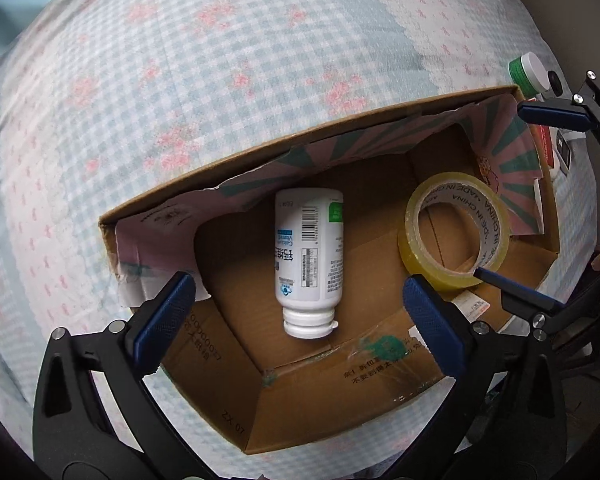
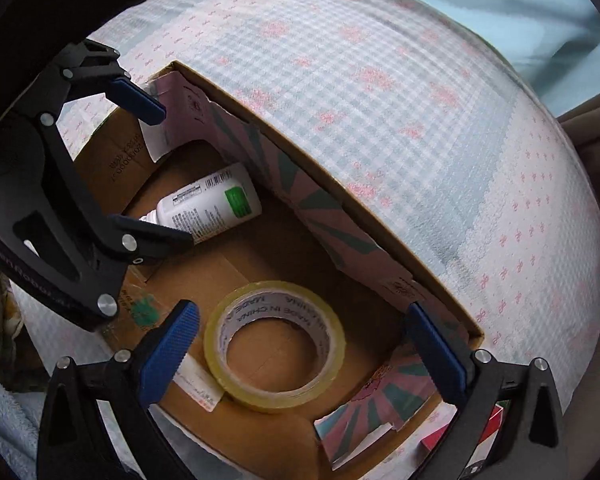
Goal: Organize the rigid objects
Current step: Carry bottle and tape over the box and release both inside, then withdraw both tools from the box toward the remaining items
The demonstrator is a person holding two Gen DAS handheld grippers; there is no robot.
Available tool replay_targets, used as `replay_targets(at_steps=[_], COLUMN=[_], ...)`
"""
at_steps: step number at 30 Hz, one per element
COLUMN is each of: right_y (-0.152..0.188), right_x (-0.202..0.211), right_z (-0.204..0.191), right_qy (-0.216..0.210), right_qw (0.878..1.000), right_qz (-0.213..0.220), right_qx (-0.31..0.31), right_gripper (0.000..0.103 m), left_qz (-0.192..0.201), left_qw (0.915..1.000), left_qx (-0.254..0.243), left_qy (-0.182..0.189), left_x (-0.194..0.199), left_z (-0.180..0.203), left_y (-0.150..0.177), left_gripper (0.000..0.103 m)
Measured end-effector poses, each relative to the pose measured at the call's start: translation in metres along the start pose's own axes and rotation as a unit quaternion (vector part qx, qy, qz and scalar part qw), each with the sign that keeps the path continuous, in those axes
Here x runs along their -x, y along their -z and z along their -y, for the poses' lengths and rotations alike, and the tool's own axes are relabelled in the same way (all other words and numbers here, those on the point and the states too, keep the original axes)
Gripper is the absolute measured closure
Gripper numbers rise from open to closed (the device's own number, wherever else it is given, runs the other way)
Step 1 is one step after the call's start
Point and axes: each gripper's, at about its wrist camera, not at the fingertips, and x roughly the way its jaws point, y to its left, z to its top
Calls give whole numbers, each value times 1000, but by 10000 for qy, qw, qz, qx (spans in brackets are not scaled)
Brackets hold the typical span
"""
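Both my claws hang wide open over the cardboard box (image 1: 228,364).
My left gripper (image 1: 300,320) points steeply down over the white bottle (image 1: 309,256) lying on the box floor, empty; my right gripper (image 2: 300,354) straddles the tape roll (image 2: 275,344) without touching.

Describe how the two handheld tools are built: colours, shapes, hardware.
Both match. The left tool and right tool each have a black, angular plastic frame with cut-out slots, silver round bolts at the pivots, and two fingers faced with blue textured pads. No cables or sleeves show.
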Motion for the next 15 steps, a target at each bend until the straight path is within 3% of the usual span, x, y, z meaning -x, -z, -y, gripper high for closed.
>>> replay_targets(at_steps=[8, 15], right_y=[19, 25], right_x=[14, 44], right_z=[16, 10], right_qy=[-56, 72], right_qw=[9979, 9955], right_qz=[-246, -56], right_qx=[-598, -947], right_gripper=[0, 0], left_qz=[63, 340], left_qw=[9990, 9983], left_qx=[413, 471], left_qy=[175, 92], left_x=[12, 52], left_z=[6, 0], left_y=[25, 54], left_gripper=[0, 0])
